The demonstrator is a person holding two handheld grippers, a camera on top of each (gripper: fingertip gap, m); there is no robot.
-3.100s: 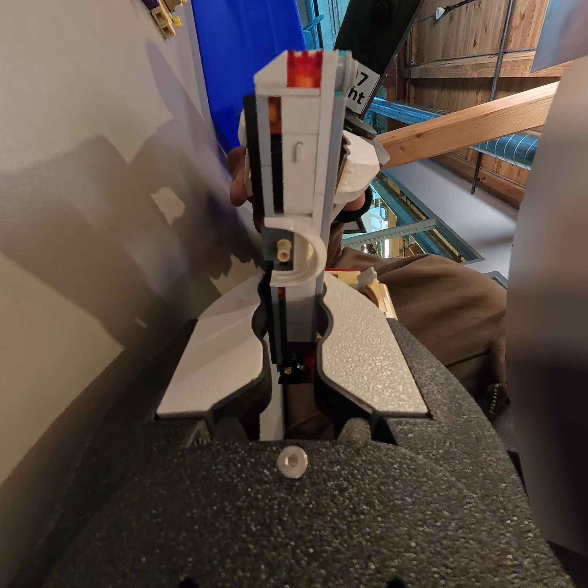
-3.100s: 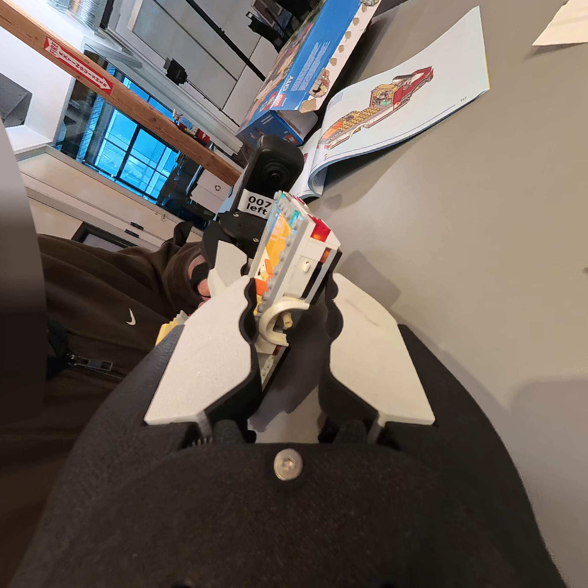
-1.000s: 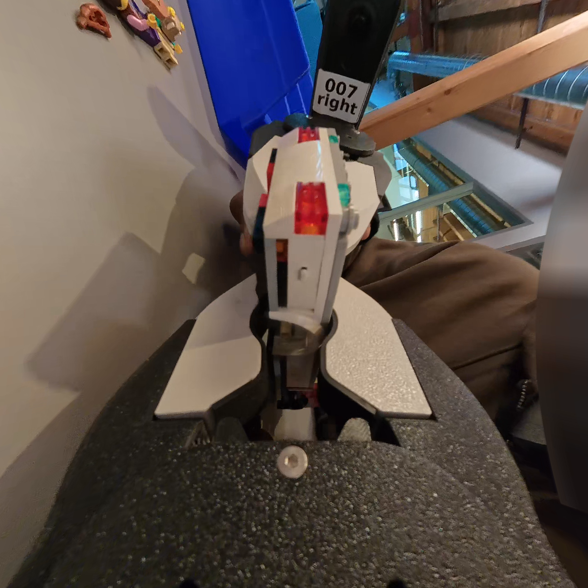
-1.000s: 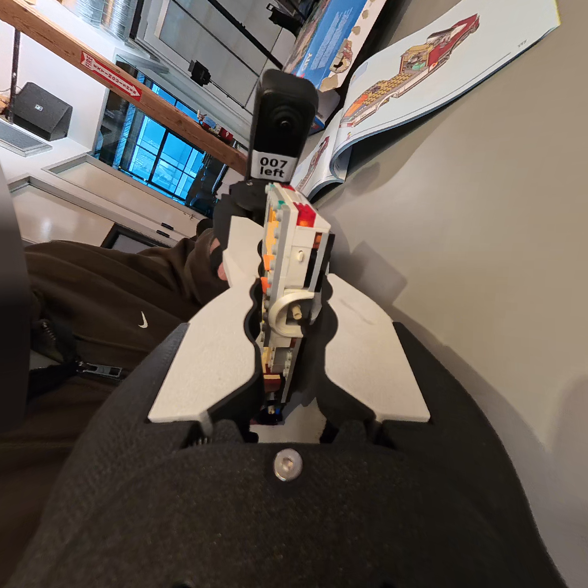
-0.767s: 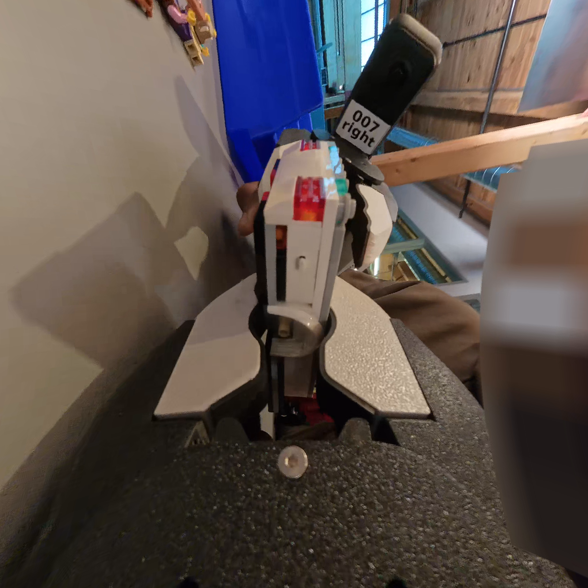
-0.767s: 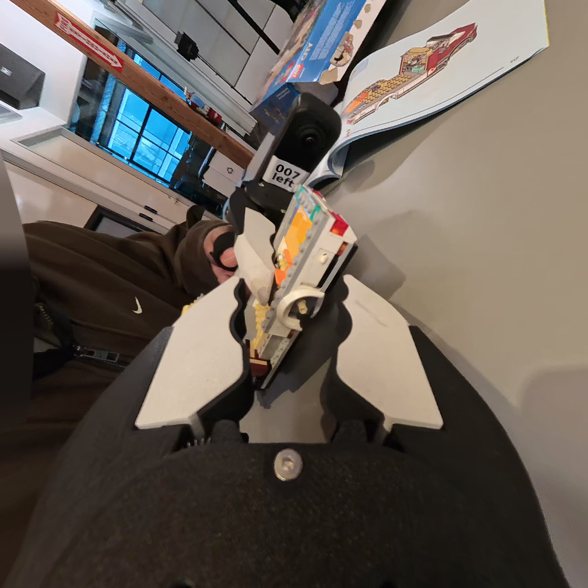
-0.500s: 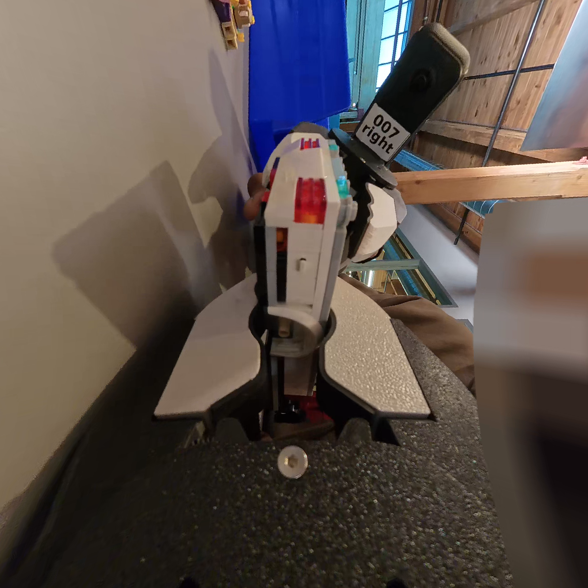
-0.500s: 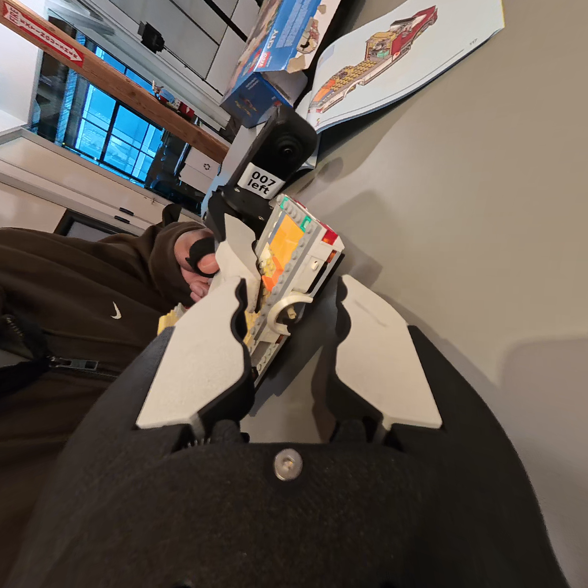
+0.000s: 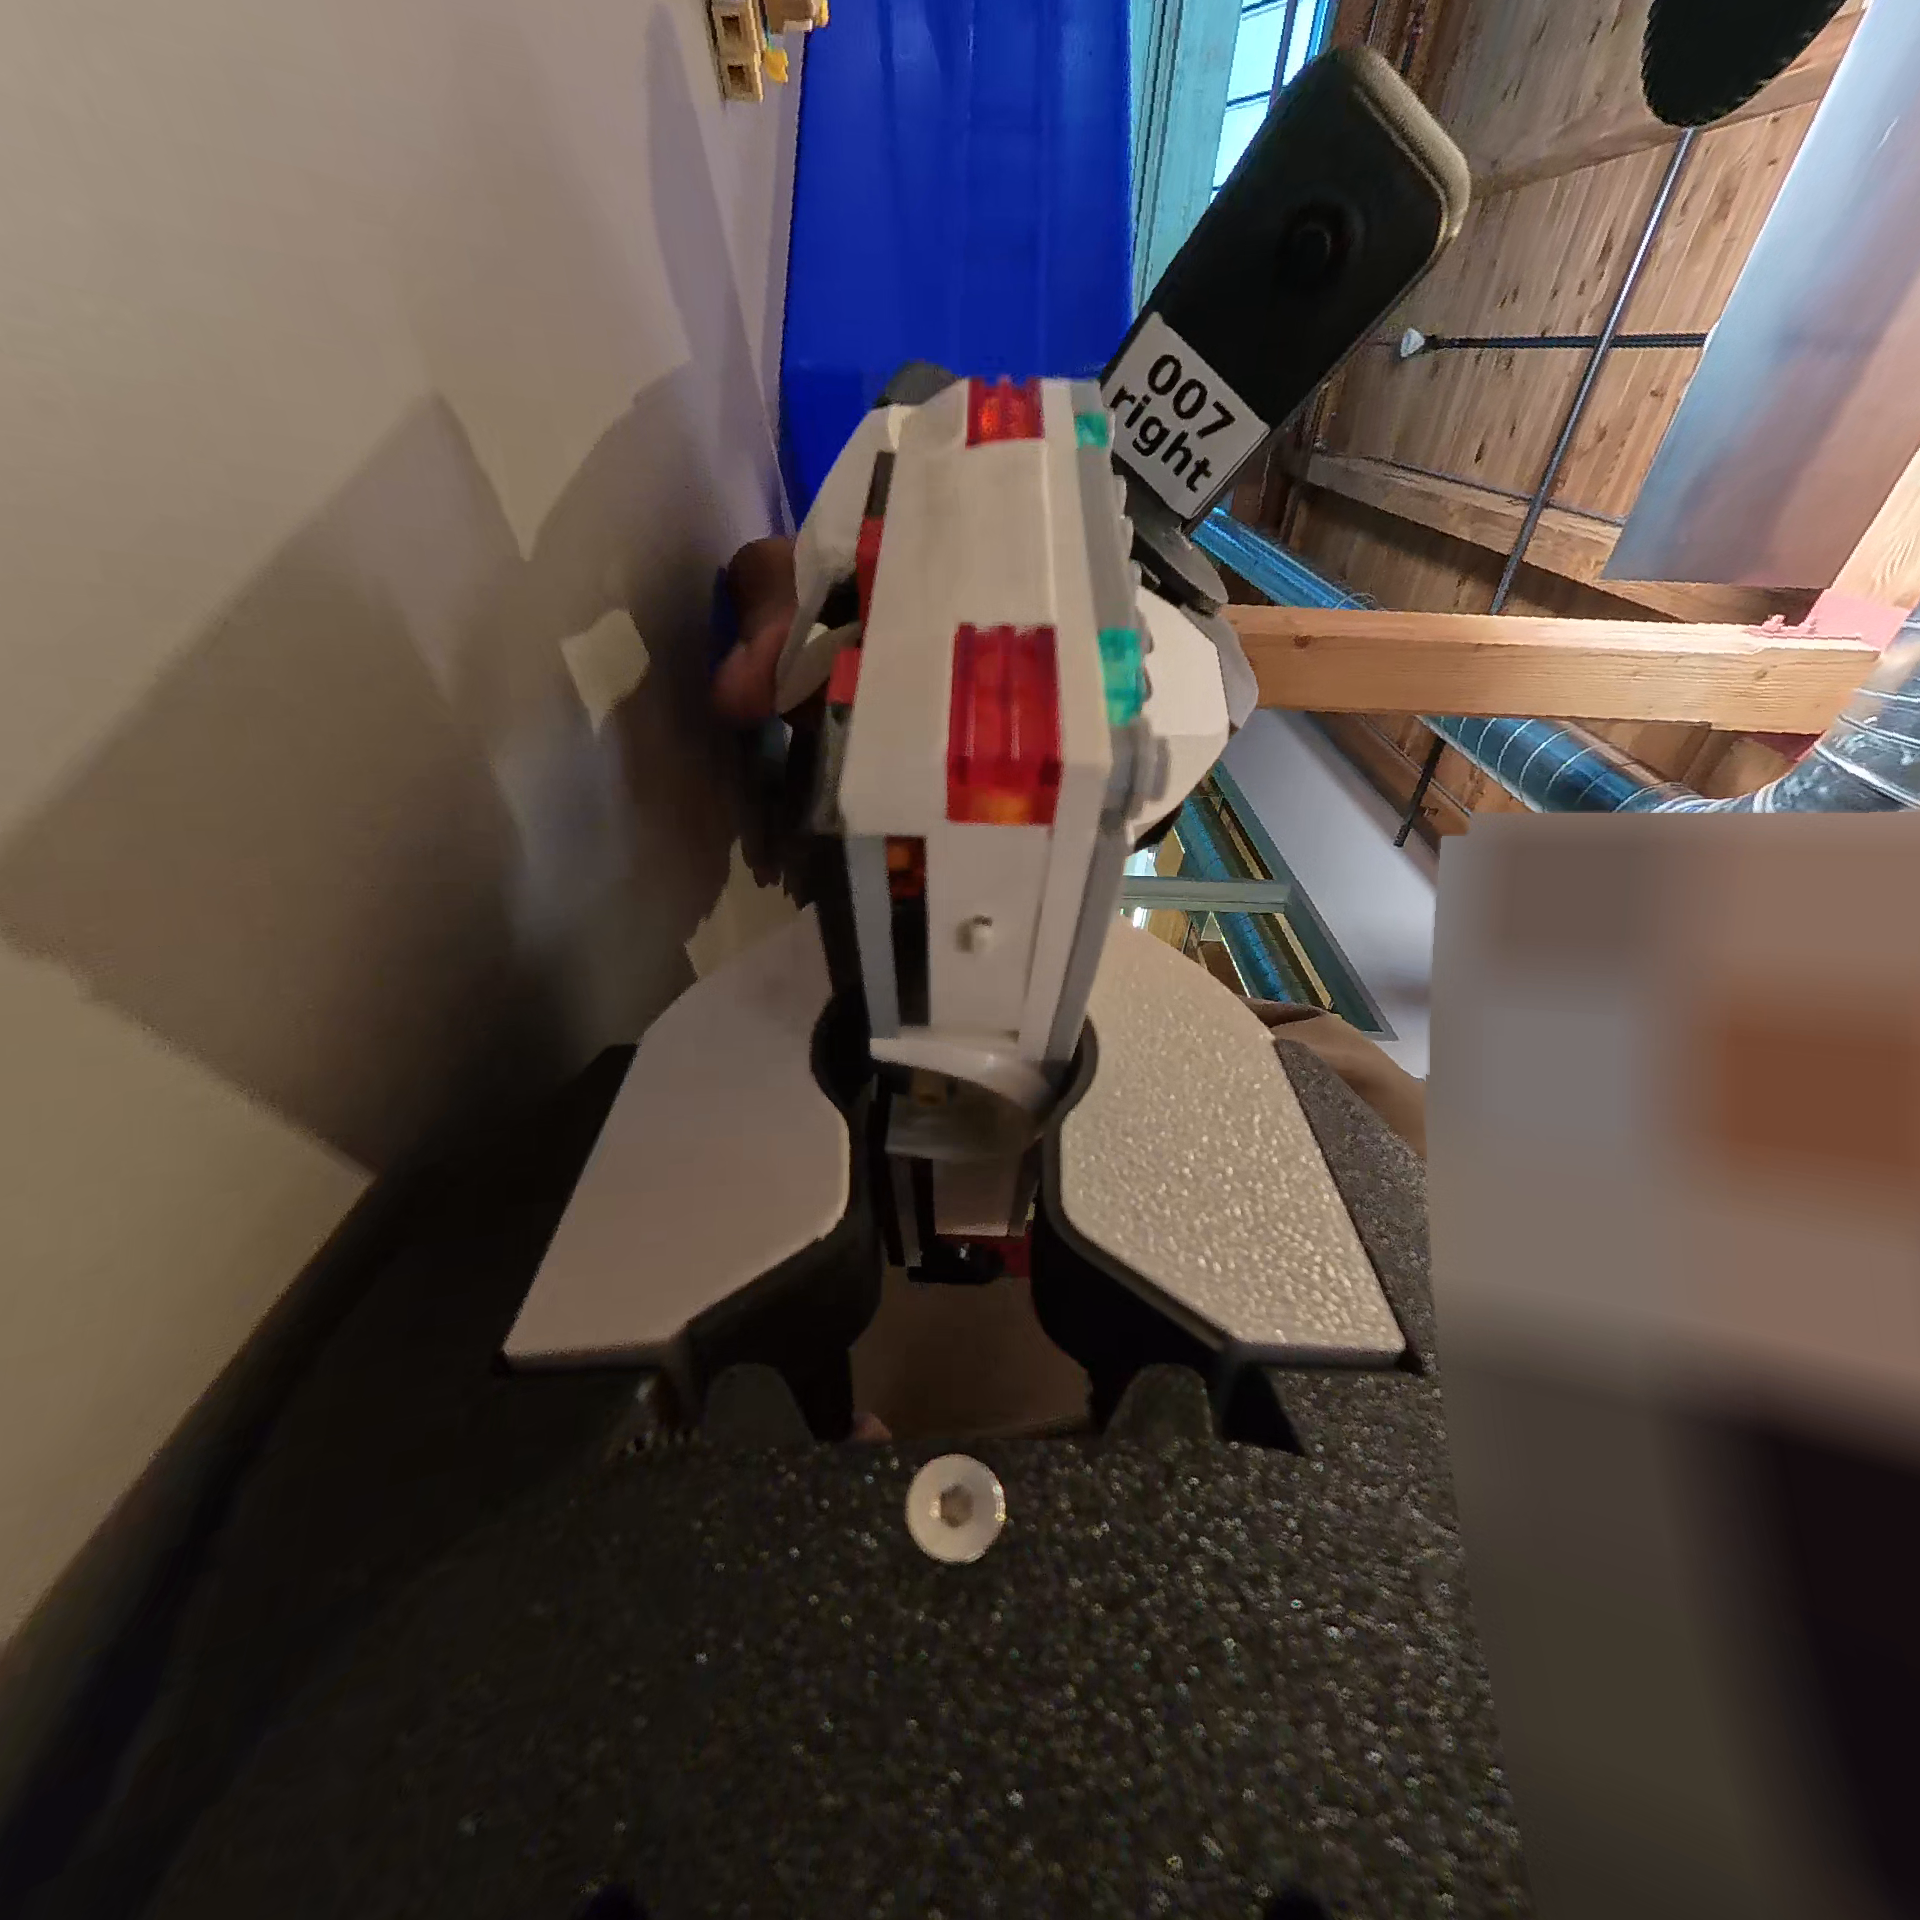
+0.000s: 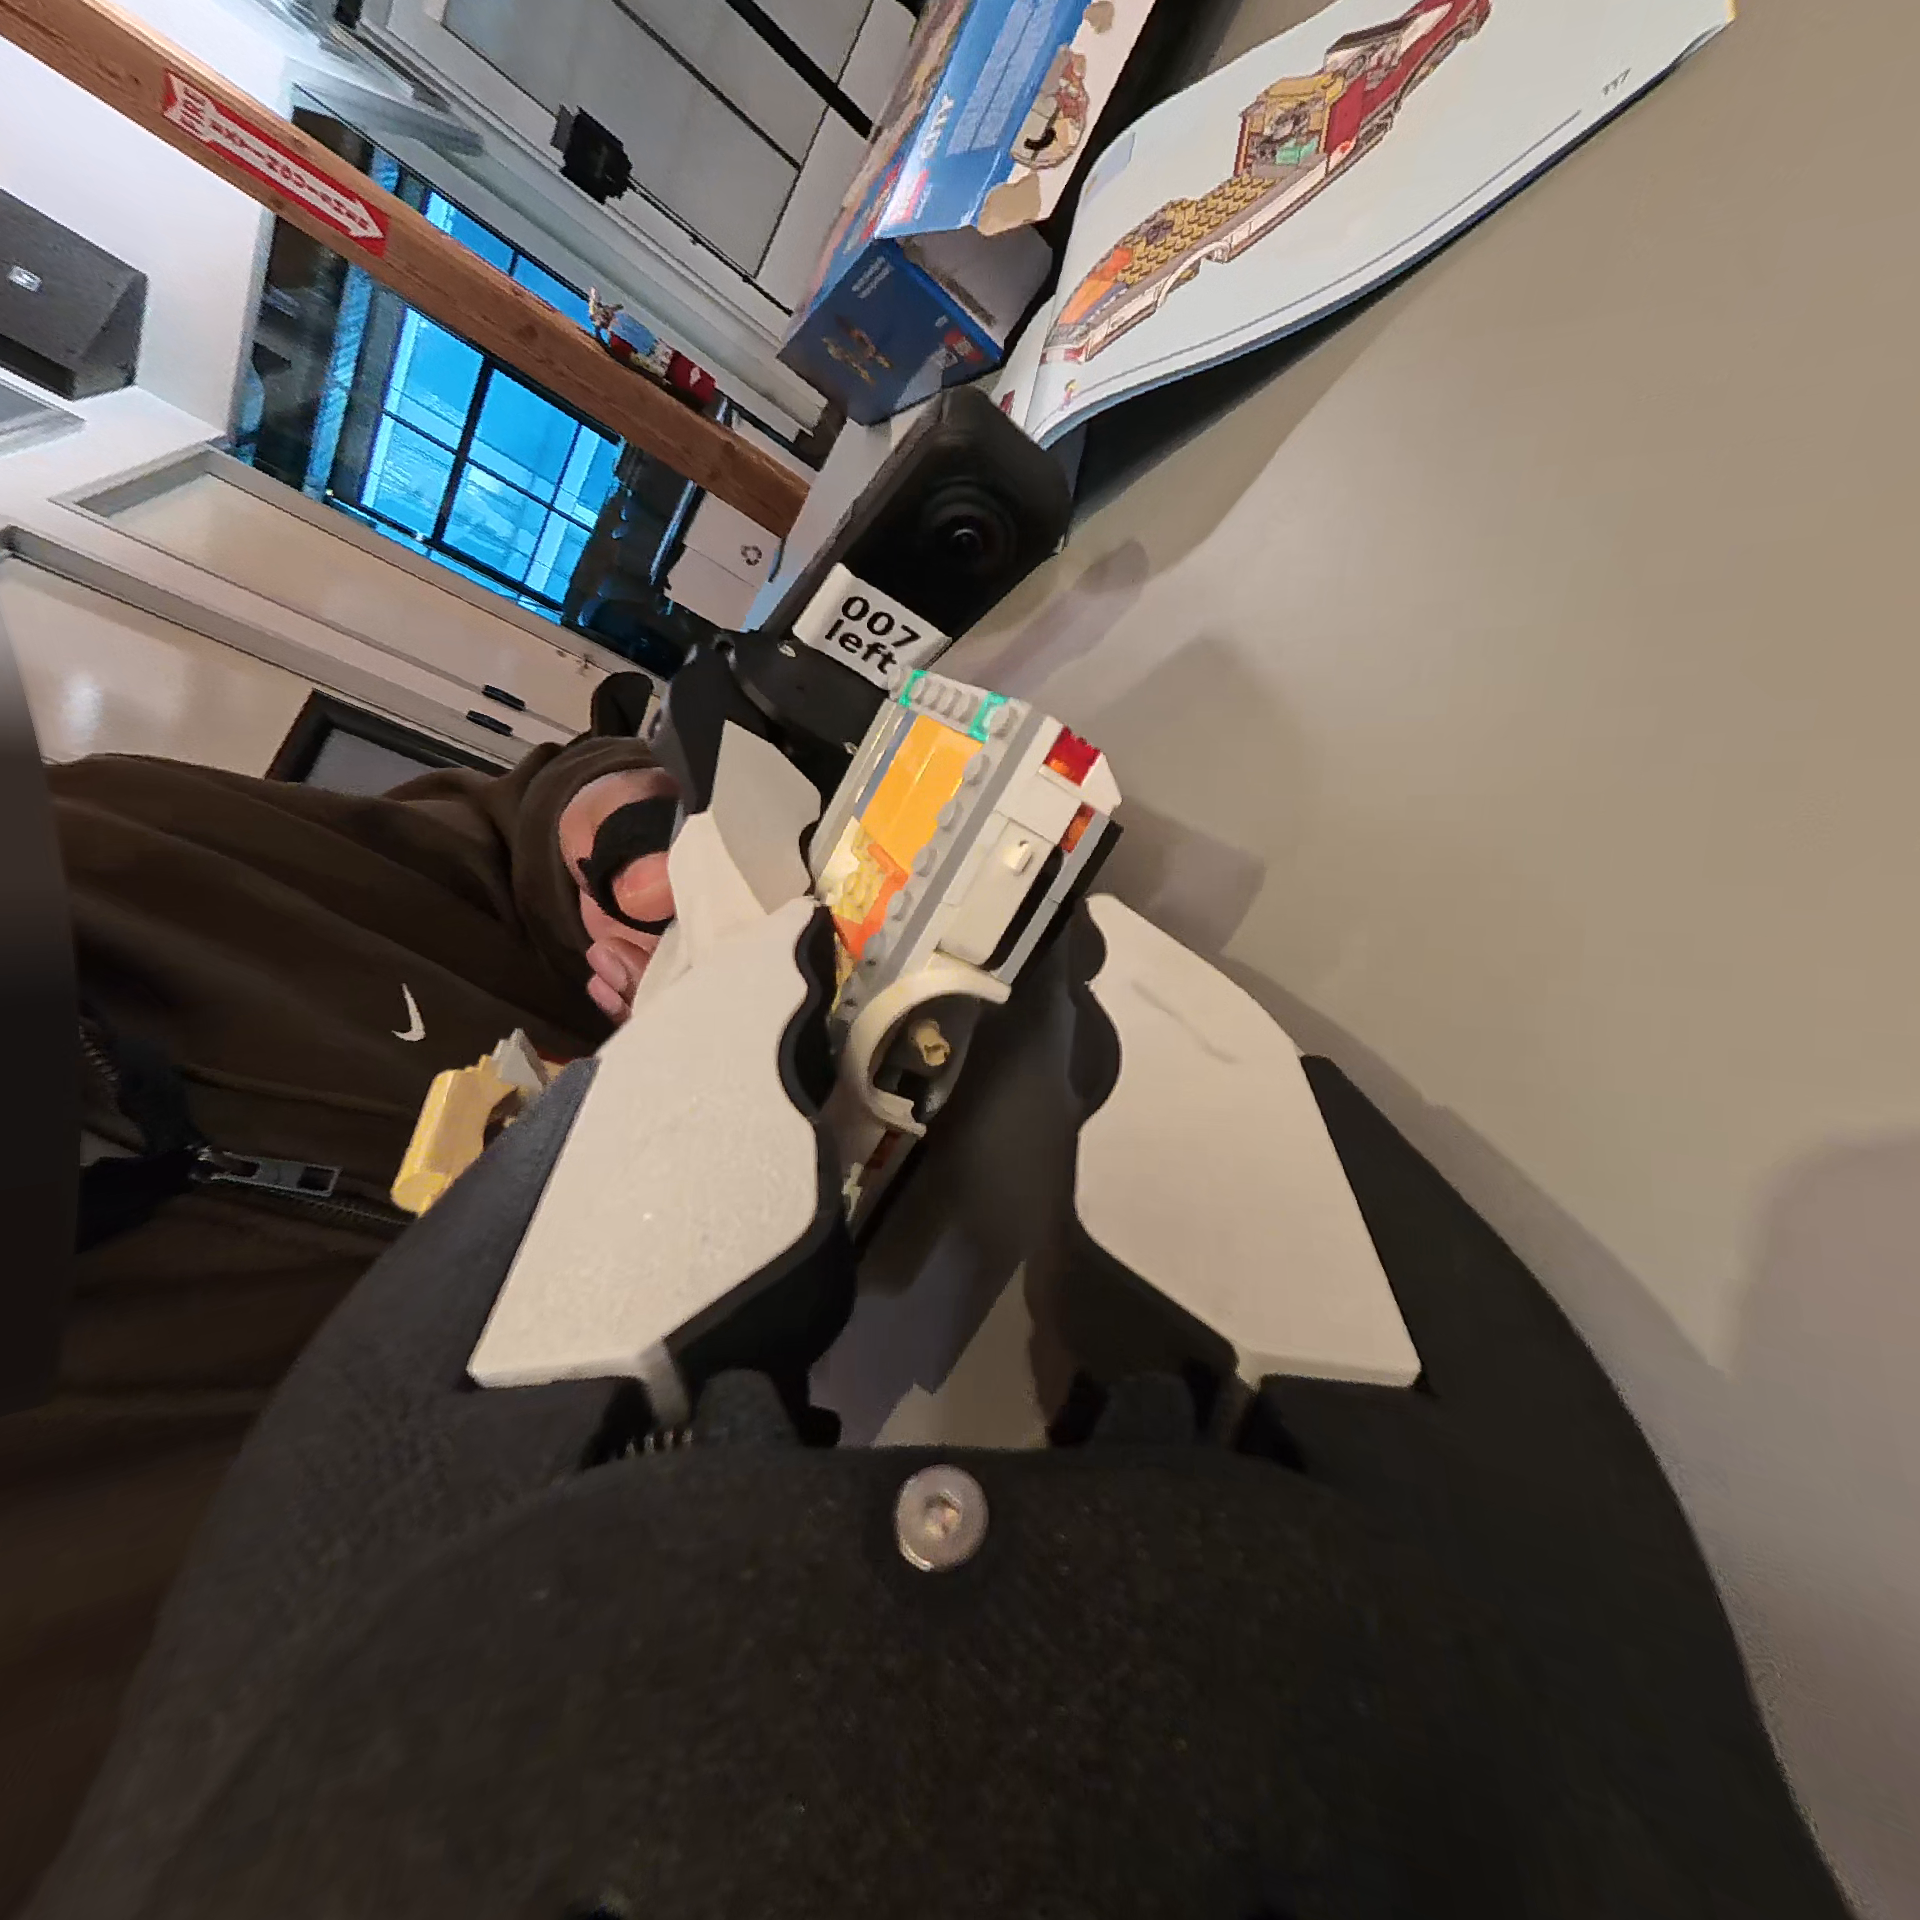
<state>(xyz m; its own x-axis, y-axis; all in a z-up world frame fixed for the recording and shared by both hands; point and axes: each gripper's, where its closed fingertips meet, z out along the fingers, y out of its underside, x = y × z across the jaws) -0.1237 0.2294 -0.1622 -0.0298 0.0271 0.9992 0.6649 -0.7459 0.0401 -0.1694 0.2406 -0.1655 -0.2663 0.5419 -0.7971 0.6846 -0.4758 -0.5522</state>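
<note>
A white brick-built vehicle model with red and orange clear pieces stands upright between the fingers of my left gripper, which is shut on its lower part. In the right wrist view the same model shows its orange and yellow inside and sits tilted between the fingers of my right gripper. The right gripper's left finger touches the model. Its right finger is close to the black-striped side, and I cannot tell whether it presses. The right gripper's fingers flank the model's far end in the left wrist view.
A grey tabletop carries an open instruction booklet and a blue box. A blue bin and small brick figures lie beyond. A person's brown sleeve and a tan brick piece are close by. My hands' fingertips stand some 4 centimeters from each other.
The right gripper's jaws opened off the model about half a second ago and have since narrowed around it, with the model now tilted between them. The left gripper has kept its grip throughout.
</note>
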